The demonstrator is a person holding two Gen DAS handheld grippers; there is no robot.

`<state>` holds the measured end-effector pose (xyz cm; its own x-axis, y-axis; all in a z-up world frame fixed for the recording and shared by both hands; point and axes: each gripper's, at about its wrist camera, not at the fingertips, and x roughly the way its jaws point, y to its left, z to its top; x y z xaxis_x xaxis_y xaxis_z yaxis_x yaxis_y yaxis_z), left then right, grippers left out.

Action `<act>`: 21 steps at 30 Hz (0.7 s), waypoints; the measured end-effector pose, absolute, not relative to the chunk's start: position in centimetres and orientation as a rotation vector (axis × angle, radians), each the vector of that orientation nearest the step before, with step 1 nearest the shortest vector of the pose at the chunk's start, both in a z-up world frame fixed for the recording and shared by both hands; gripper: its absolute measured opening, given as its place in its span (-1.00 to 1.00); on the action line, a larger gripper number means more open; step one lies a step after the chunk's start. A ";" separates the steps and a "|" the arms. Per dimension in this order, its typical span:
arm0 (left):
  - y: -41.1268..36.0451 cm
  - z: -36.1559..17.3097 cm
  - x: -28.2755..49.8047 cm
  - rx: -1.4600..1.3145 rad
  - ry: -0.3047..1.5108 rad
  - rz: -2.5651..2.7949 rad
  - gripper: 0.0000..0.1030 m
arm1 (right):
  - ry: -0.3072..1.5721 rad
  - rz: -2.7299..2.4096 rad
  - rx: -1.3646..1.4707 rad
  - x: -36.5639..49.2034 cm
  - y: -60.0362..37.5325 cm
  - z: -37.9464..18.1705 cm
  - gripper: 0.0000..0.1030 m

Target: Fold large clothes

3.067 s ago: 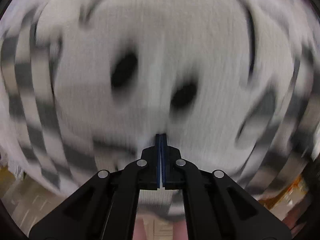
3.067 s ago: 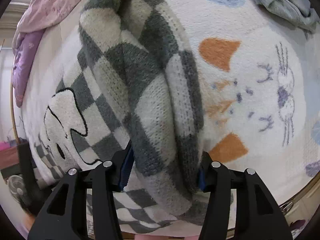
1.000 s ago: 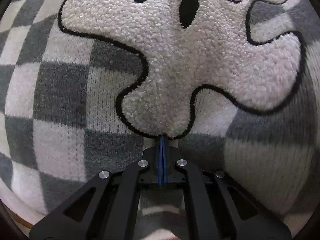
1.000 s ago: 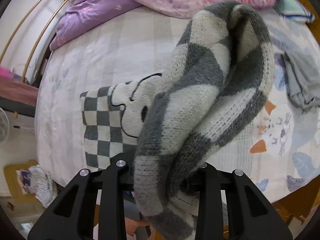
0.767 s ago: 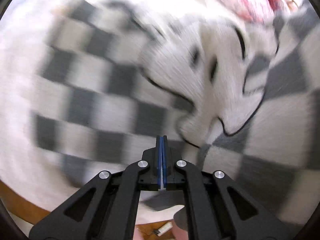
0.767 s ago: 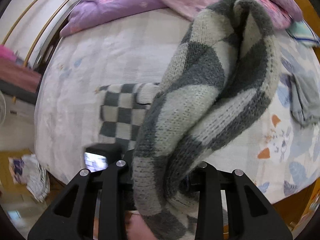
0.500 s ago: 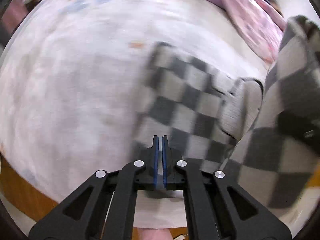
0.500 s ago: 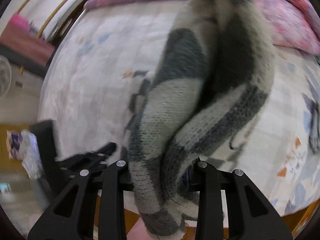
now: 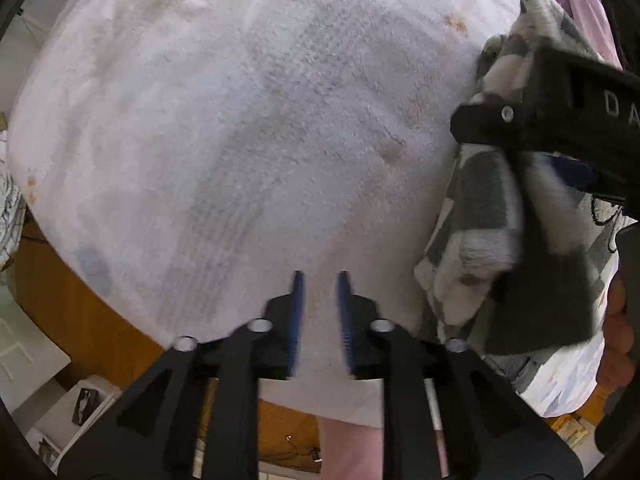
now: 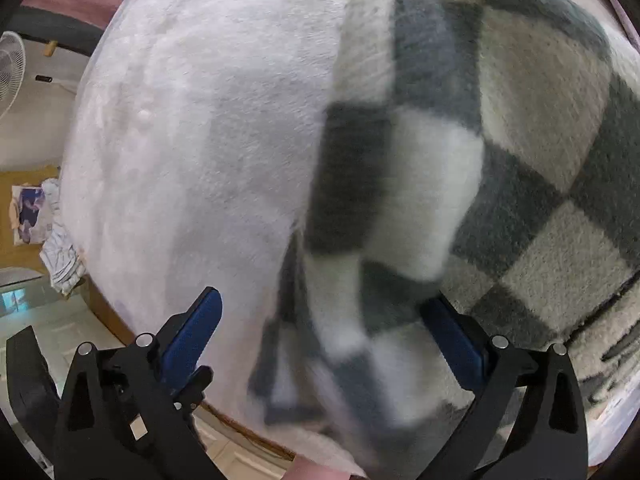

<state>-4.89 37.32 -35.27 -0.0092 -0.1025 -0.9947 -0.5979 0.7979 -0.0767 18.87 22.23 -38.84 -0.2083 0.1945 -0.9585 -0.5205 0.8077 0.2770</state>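
Left wrist view first: far left, bits of floor (image 9: 36, 356) and a wooden bed frame edge (image 9: 100, 320) peeking out under the pale fuzzy bedspread (image 9: 240, 120), which fills most of the shot. Bottom centre, left gripper (image 9: 320, 312) pointing down at bare bedspread, blue pads (image 9: 297, 312) parted a little with nothing between them, jaws just been opening. Over on the right, checkered sweater (image 9: 480, 240) bunched up and draped in a blurry lump on the bed, with the black body of the other gripper across it. A hand (image 9: 616, 344) at the far right edge.

Right wrist view: fan (image 10: 10, 72) and some crumpled stuff on the floor at far left, then the same pale bedspread (image 10: 200, 140). Right gripper (image 10: 324, 320) at the bottom, jaws spread wide and just been opening. Left blue pad (image 10: 196, 328) well clear of any fabric. A fold of the grey-and-cream checkered sweater (image 10: 400, 200) hanging blurred between the jaws, close against the right pad; can't tell if it actually touches, but no squeeze on it. Rest of the sweater spread flat on the bed to the right.
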 end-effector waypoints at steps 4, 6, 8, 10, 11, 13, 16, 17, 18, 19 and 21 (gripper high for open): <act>37.6 -32.8 -4.5 -0.536 1.522 0.424 -0.35 | 1.744 0.763 -0.019 19.6 19.1 -37.1 0.85; 37.4 -31.1 -3.6 -0.510 1.480 0.406 -0.14 | 1.783 0.820 0.076 19.8 16.9 -35.4 0.85; 37.1 -30.0 -2.4 -0.500 1.449 0.387 0.00 | 1.695 0.795 0.027 19.9 14.9 -32.8 0.84; 36.3 -29.4 -0.6 -0.493 1.406 0.341 0.10 | 1.604 0.736 -0.041 20.0 12.9 -30.7 0.83; 36.1 -28.8 -0.1 -0.495 1.397 0.309 0.10 | 1.535 0.676 -0.100 20.1 11.4 -29.5 0.80; 34.4 -28.9 2.1 -0.504 1.396 0.212 0.07 | 1.433 0.534 -0.235 20.6 9.0 -28.5 0.06; 31.7 -30.9 4.0 -0.544 1.413 0.057 -0.46 | 1.434 0.403 -0.243 21.5 5.3 -29.1 -0.42; 30.5 -32.9 4.3 -0.507 1.496 0.031 -0.53 | 1.429 0.357 -0.203 22.2 3.6 -29.3 -0.45; 29.5 -34.8 4.1 -0.410 1.566 0.051 -0.63 | 1.424 0.329 -0.187 22.3 3.0 -29.5 -0.52; 29.1 -36.3 3.9 -0.348 1.593 0.069 -0.62 | 1.411 0.301 -0.169 22.9 1.9 -29.2 -0.54; 29.7 -38.4 3.1 -0.352 1.634 0.049 -0.62 | 1.370 0.265 -0.141 24.2 0.9 -29.0 -0.55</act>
<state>3.12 29.71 -38.39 -0.0529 -0.1971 -0.9790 -0.2557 0.9503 -0.1775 24.17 0.95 -28.95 0.1758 0.1045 -0.9789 -0.2675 0.9620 0.0547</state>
